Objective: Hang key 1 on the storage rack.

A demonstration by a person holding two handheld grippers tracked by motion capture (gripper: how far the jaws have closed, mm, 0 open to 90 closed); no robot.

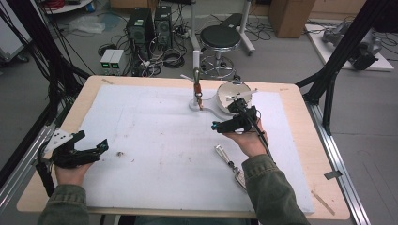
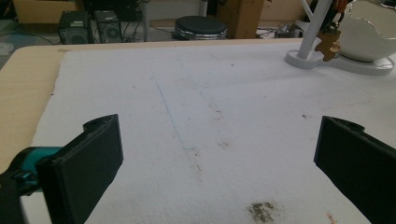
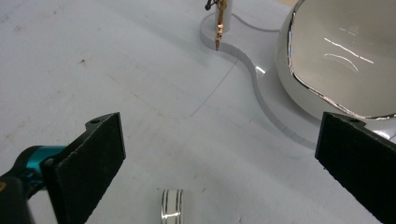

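Observation:
A white stand [image 1: 196, 70] rises from a flat white base [image 3: 275, 107] at the back middle of the mat. A small brown-gold pendant [image 1: 199, 96] [image 2: 328, 44] [image 3: 219, 30] hangs from the stand. A glossy white bowl [image 1: 230, 93] [image 2: 369, 32] [image 3: 341, 51] sits on the same base. My right gripper [image 1: 229, 115] [image 3: 223, 123] is open just in front of the bowl, with nothing between its jaws. Below them a silver ring [image 3: 171, 212] lies on the mat. My left gripper [image 1: 91, 140] [image 2: 220, 123] is open at the mat's left edge, far from the stand.
A white mat [image 1: 164, 140] covers most of the wooden table [image 1: 300, 140]. A silvery metal piece with a chain [image 1: 227, 159] lies in front of my right hand. There is a small dark stain [image 1: 120, 153] [image 2: 261, 210] near the left gripper. Black frame legs flank the table.

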